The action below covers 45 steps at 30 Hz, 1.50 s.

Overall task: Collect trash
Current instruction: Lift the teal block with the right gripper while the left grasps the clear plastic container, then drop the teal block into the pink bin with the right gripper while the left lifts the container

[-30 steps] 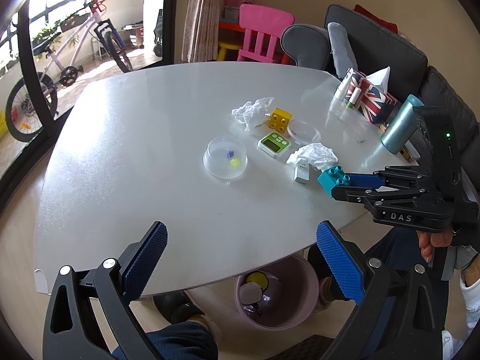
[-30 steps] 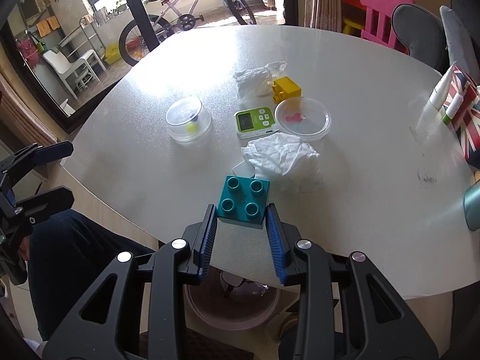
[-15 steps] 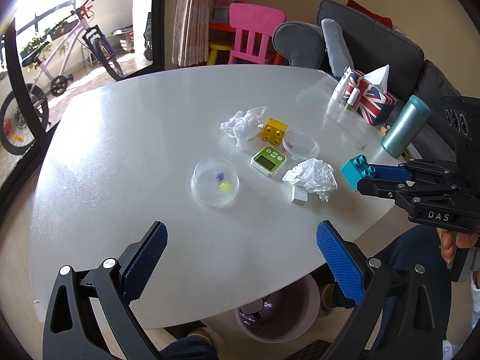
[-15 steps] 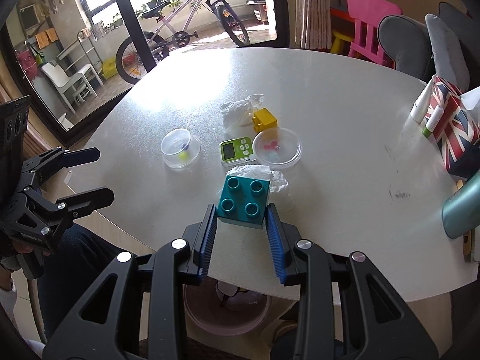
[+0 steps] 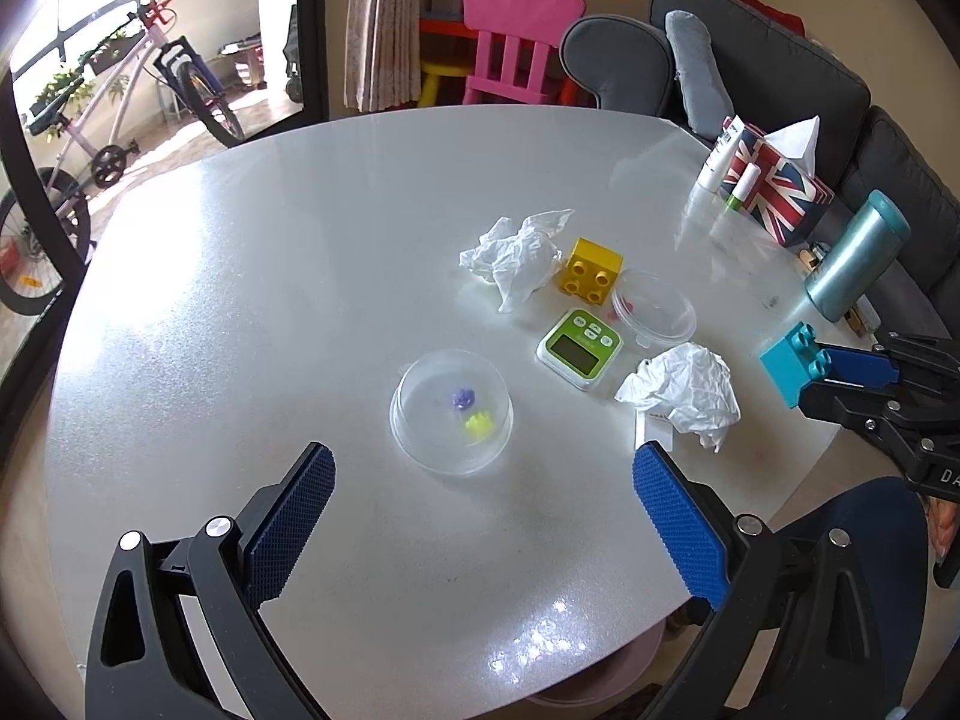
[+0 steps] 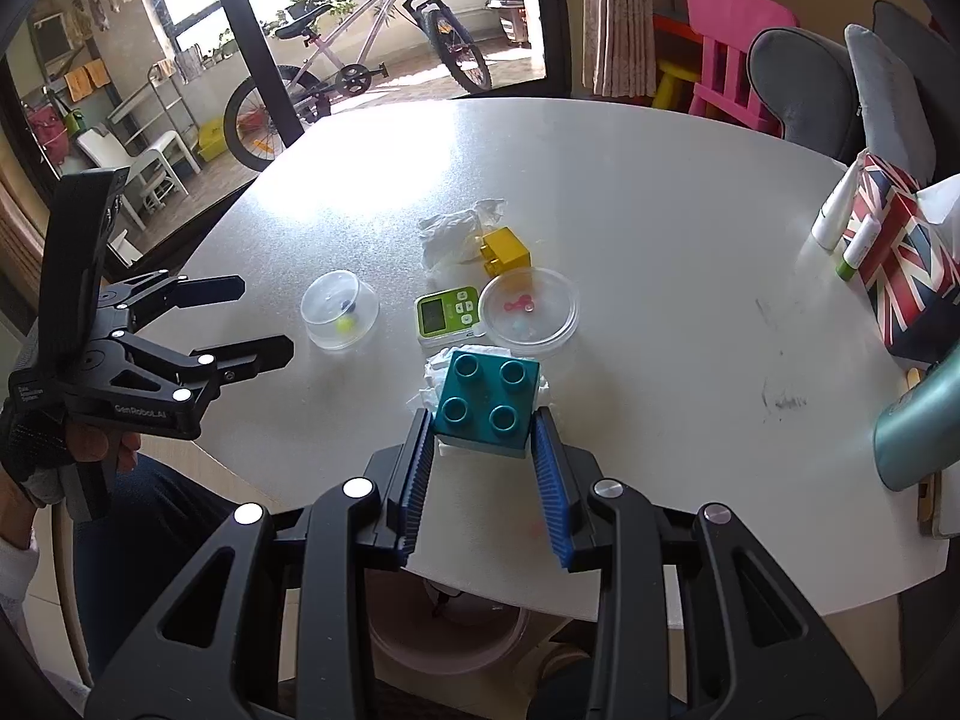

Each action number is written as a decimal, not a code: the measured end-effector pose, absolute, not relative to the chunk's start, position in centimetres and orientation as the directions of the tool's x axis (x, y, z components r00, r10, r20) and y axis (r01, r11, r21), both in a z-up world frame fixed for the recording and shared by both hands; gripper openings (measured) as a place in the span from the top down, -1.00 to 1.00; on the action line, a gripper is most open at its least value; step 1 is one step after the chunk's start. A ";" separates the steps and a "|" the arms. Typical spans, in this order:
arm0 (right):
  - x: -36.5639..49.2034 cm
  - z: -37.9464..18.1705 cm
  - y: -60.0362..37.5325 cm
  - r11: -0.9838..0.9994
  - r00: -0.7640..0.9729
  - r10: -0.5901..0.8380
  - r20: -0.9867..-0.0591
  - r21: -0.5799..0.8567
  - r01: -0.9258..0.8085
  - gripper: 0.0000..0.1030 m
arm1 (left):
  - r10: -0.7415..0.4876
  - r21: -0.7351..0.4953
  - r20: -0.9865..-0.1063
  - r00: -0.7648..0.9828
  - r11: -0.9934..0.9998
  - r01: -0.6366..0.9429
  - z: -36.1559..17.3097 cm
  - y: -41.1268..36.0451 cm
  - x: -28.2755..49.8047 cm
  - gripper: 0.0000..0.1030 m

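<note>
My right gripper (image 6: 483, 420) is shut on a teal toy brick (image 6: 486, 405) and holds it above the near table edge; the left wrist view shows the brick (image 5: 792, 363) at far right. A crumpled white tissue (image 5: 684, 390) lies just beyond it, partly hidden behind the brick in the right wrist view. A second crumpled tissue (image 5: 516, 258) lies farther back beside a yellow brick (image 5: 591, 270). My left gripper (image 5: 483, 462) is open and empty over the table's near left part, short of a clear domed container (image 5: 450, 411). A pink bin (image 6: 444, 630) stands on the floor under the table edge.
On the white table (image 5: 240, 300) sit a green timer (image 5: 579, 348), a clear round dish (image 5: 654, 306) and a small white card (image 5: 654, 432). At the right edge stand a flag-patterned tissue box (image 5: 774, 192) and a teal bottle (image 5: 858, 258). A person's legs are by the near edge.
My left gripper has moved forward over the table, so the bin has nearly slipped out of its view. The right gripper has lifted a little with the teal brick still in it.
</note>
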State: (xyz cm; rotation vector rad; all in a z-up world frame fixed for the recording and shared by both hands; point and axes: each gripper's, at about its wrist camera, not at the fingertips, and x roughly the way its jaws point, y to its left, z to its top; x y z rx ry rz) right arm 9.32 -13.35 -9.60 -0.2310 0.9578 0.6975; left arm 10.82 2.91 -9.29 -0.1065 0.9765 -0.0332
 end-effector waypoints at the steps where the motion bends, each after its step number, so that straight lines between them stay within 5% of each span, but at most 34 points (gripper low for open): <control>1: 9.4 -9.6 -13.4 0.762 0.379 0.442 -0.813 0.117 -0.637 0.35 | -0.073 -0.102 -0.829 0.554 0.994 -0.023 -9.5 3.0 11.2 -0.86; 10: 10.1 -10.2 -13.9 0.771 0.376 0.437 -0.817 0.125 -0.625 0.35 | -0.049 -0.083 -0.858 0.512 0.996 -0.045 -12.0 3.7 13.6 -0.79; 14: 10.2 -10.2 -14.0 0.770 0.373 0.441 -0.816 0.130 -0.625 0.35 | -0.054 -0.088 -0.871 0.488 0.995 -0.046 -12.9 3.8 14.1 -0.06; 45: 4.9 -6.6 -15.3 0.713 0.387 0.486 -0.784 0.100 -0.694 0.35 | -0.099 -0.105 -0.793 0.602 0.994 0.025 -5.4 0.6 4.0 -0.02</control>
